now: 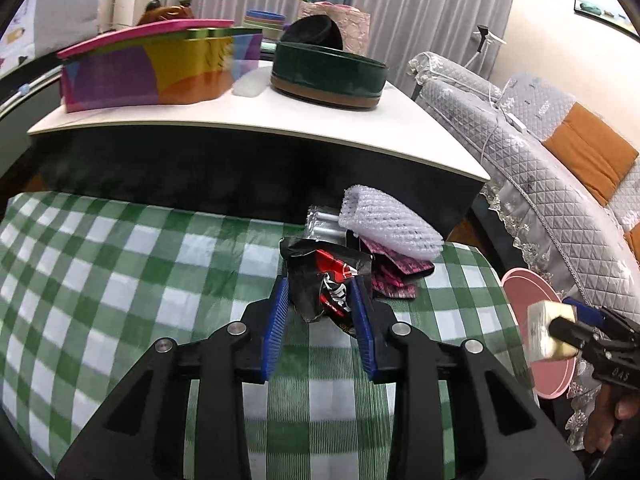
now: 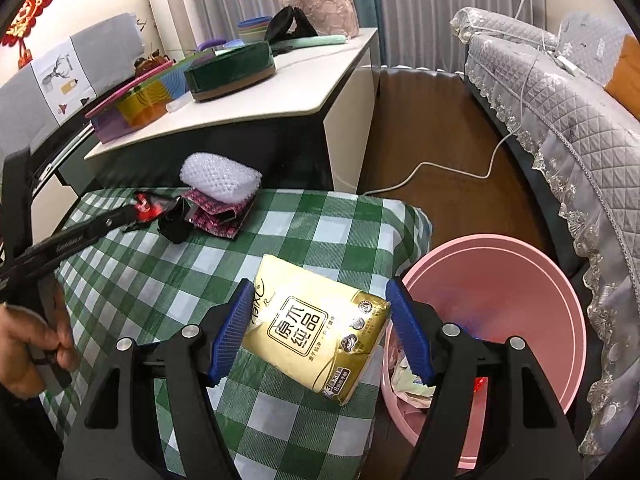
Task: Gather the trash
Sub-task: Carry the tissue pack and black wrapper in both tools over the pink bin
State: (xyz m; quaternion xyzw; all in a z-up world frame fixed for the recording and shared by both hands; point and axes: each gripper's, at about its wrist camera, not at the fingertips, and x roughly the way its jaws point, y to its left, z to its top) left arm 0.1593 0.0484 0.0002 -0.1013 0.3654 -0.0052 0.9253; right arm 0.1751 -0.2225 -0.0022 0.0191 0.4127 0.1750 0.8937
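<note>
On the green checked cloth [image 1: 120, 264], my left gripper [image 1: 322, 308] is shut on a crumpled black and red wrapper [image 1: 326, 284], which fills the gap between the blue pads. Just behind it lie a pink patterned wrapper [image 1: 396, 276], a silver packet [image 1: 320, 224] and a white foam net [image 1: 388, 224]. My right gripper [image 2: 320, 332] is shut on a gold tissue pack [image 2: 316, 324], held at the cloth's right edge beside a pink bin [image 2: 500, 264] with paper scraps inside. The left wrist view shows that pack [image 1: 542, 336] raised in front of the bin [image 1: 524, 292].
A white desk [image 1: 256, 120] behind the cloth carries a colourful box [image 1: 160, 68] and a round green tin [image 1: 328, 76]. A grey quilted sofa [image 2: 560, 96] runs along the right. A white cable [image 2: 440, 168] lies on the brown floor. A hand [image 2: 24, 344] grips the left tool.
</note>
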